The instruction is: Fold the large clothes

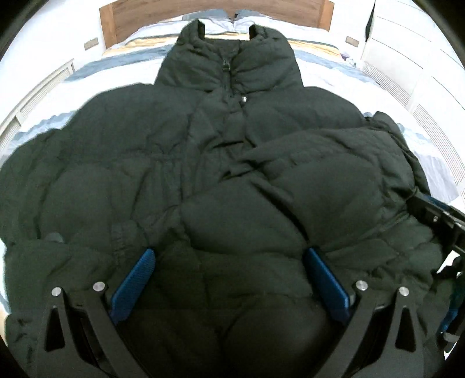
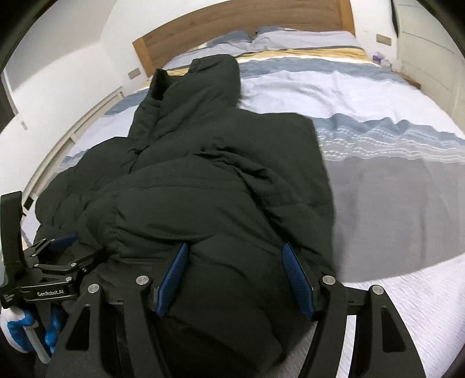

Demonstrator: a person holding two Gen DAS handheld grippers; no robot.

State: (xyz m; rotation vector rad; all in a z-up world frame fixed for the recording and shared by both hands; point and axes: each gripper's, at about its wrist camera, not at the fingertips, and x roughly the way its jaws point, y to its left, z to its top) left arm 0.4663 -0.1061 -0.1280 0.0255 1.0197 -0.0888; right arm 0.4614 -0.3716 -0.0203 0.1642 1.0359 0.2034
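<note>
A big dark green puffer jacket (image 1: pixel 209 162) lies front up on the bed, collar toward the headboard. Its right sleeve is folded across the front. My left gripper (image 1: pixel 229 261) is open, with its blue pads (image 1: pixel 132 283) on either side of the jacket's bottom hem bulge. In the right wrist view the jacket (image 2: pixel 221 186) fills the left and middle. My right gripper (image 2: pixel 234 261) is open, its blue pads (image 2: pixel 296 279) astride the puffy hem at the jacket's right side. The left gripper also shows in the right wrist view (image 2: pixel 55 256) at the far left.
The bed has a white, blue, yellow and grey striped cover (image 2: pixel 363 122), pillows (image 2: pixel 290 36) and a wooden headboard (image 2: pixel 247 20). White wardrobe doors (image 1: pixel 421 72) stand on the right. A low white rail (image 2: pixel 75 128) runs along the bed's left side.
</note>
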